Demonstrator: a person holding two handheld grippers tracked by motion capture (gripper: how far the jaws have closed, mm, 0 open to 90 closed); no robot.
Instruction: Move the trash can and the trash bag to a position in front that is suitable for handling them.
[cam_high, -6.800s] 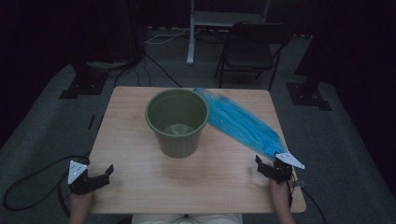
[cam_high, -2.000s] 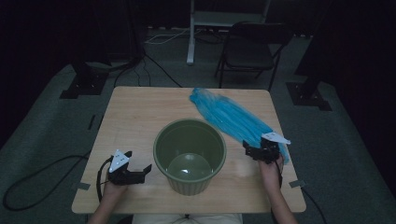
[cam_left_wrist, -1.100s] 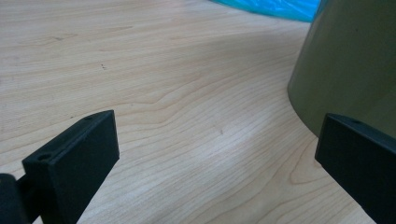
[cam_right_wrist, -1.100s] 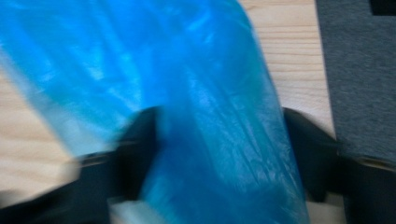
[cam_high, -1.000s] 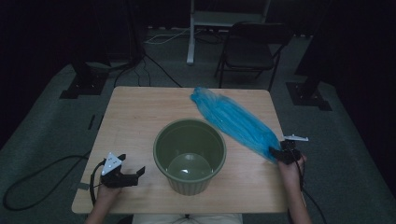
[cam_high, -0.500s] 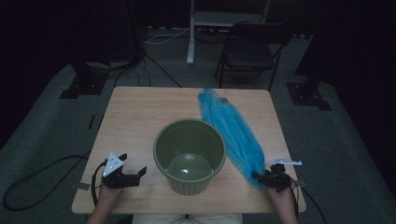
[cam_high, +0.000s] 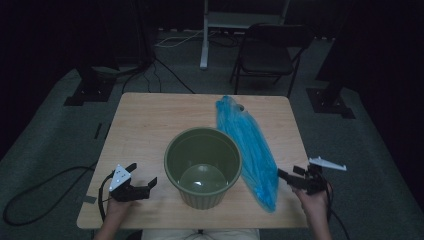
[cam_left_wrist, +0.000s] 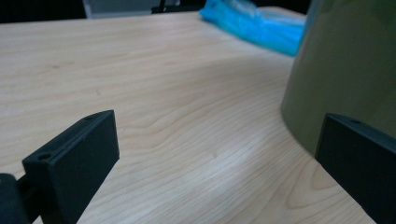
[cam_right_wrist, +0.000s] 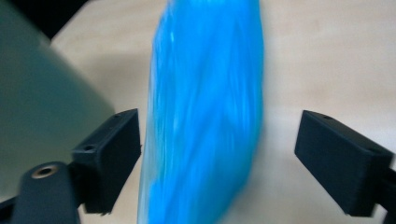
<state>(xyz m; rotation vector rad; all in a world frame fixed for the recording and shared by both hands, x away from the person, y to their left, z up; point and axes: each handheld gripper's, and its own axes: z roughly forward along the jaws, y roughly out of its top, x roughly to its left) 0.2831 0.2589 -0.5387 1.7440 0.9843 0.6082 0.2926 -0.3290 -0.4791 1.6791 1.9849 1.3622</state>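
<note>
The right tongs (cam_right_wrist: 217, 163) are wide open around the near end of the long, crinkly blue plastic bag (cam_high: 248, 147), not squeezing it. The left tongs (cam_high: 136, 181) gape empty beside the round green plastic bucket (cam_high: 203, 166) on the light wooden surface (cam_high: 145, 122).

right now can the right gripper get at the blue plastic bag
Probably yes: the right gripper is open beside the near end of the crumpled blue plastic bag, with nothing between them.

The blue bag (cam_high: 248, 147) has swung beside the bucket (cam_high: 203, 167); the right gripper (cam_high: 289, 177) has let go.
</note>
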